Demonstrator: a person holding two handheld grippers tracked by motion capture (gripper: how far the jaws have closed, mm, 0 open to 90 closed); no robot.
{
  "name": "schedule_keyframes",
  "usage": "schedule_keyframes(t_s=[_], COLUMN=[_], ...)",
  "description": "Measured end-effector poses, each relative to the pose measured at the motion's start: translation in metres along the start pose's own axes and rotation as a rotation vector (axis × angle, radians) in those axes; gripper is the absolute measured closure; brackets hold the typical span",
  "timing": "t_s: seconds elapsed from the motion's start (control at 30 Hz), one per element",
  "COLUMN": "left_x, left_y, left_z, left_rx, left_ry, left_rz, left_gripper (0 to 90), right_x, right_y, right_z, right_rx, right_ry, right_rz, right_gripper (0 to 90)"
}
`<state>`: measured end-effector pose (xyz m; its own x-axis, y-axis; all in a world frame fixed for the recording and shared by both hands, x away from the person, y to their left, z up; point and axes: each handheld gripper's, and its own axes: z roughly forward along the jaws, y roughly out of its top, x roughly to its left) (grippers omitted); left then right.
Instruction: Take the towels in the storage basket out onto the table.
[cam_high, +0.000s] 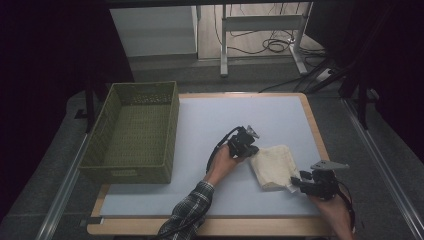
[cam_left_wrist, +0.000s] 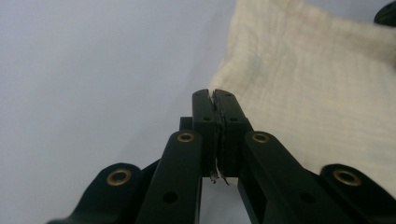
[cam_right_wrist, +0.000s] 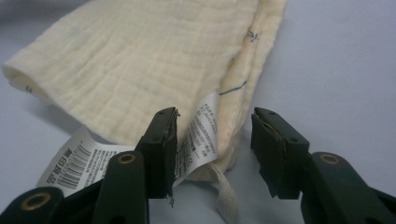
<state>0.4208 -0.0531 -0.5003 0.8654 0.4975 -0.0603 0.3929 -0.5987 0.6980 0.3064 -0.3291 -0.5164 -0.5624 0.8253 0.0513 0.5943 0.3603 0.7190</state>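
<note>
A folded cream cloth (cam_high: 273, 165) lies on the pale blue mat (cam_high: 210, 120), right of centre. My left gripper (cam_high: 251, 149) sits at the cloth's left edge. In the left gripper view its jaws (cam_left_wrist: 215, 96) are shut, tips touching the edge of the cloth (cam_left_wrist: 317, 88); I cannot tell whether any fabric is pinched. My right gripper (cam_high: 299, 182) is at the cloth's near right corner. It stands open (cam_right_wrist: 215, 125), with the folded corner of the cloth (cam_right_wrist: 140, 60), a white care label (cam_right_wrist: 201, 135) and a hanging loop (cam_right_wrist: 227, 193) between its jaws.
A green woven basket (cam_high: 113, 171) stands on the table's left side, touching the mat's left edge. The wooden table rim (cam_high: 315, 125) runs along the right. A second label with a barcode (cam_right_wrist: 77, 162) sticks out beside the left jaw. Desk legs and cables (cam_high: 272, 45) lie beyond the table.
</note>
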Motion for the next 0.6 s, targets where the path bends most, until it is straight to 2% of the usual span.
schedule_keyframes(t_s=[0.07, 0.13, 0.2, 0.27, 0.3, 0.37, 0.47, 0.5, 0.57, 0.6], left_x=[-0.001, -0.002, -0.001, 0.0, 0.002, 0.008, 0.012, 0.013, 0.013, 0.012], left_y=[0.004, 0.006, 0.005, 0.003, 0.0, -0.004, -0.009, -0.011, -0.013, -0.013], left_z=[-0.003, -0.003, 0.002, 0.005, 0.004, 0.005, 0.01, 0.011, 0.013, 0.014], left_rx=[-0.027, -0.039, 0.005, 0.039, 0.033, 0.034, 0.069, 0.074, 0.071, 0.062], left_ry=[0.009, 0.002, 0.002, 0.053, 0.052, 0.026, 0.014, 0.002, -0.042, -0.048], left_rz=[0.011, 0.002, -0.011, -0.009, -0.02, -0.074, -0.108, -0.113, -0.132, -0.139], left_gripper=[88.5, 88.3, 86.0, 73.9, 67.7, 61.7, 56.9, 57.8, 68.3, 72.1], right_x=[0.0, 0.0, 0.0, -0.001, -0.001, -0.001, -0.001, -0.001, 0.0, 0.0], right_y=[0.001, 0.001, 0.001, 0.001, 0.0, 0.0, -0.002, -0.002, -0.002, -0.002], right_z=[-0.001, -0.002, -0.002, -0.002, -0.002, -0.001, 0.003, 0.003, 0.002, 0.002], right_rx=[-0.005, -0.01, -0.006, -0.005, -0.005, -0.001, 0.004, 0.003, 0.007, 0.009], right_ry=[-0.002, -0.002, -0.002, -0.002, -0.003, -0.003, 0.008, 0.007, 0.034, 0.052], right_rz=[-0.002, -0.004, 0.003, 0.005, 0.006, 0.008, 0.018, 0.019, 0.027, 0.033], right_gripper=[51.5, 51.5, 51.1, 50.8, 50.6, 50.1, 50.2, 51.5, 64.5, 70.4])
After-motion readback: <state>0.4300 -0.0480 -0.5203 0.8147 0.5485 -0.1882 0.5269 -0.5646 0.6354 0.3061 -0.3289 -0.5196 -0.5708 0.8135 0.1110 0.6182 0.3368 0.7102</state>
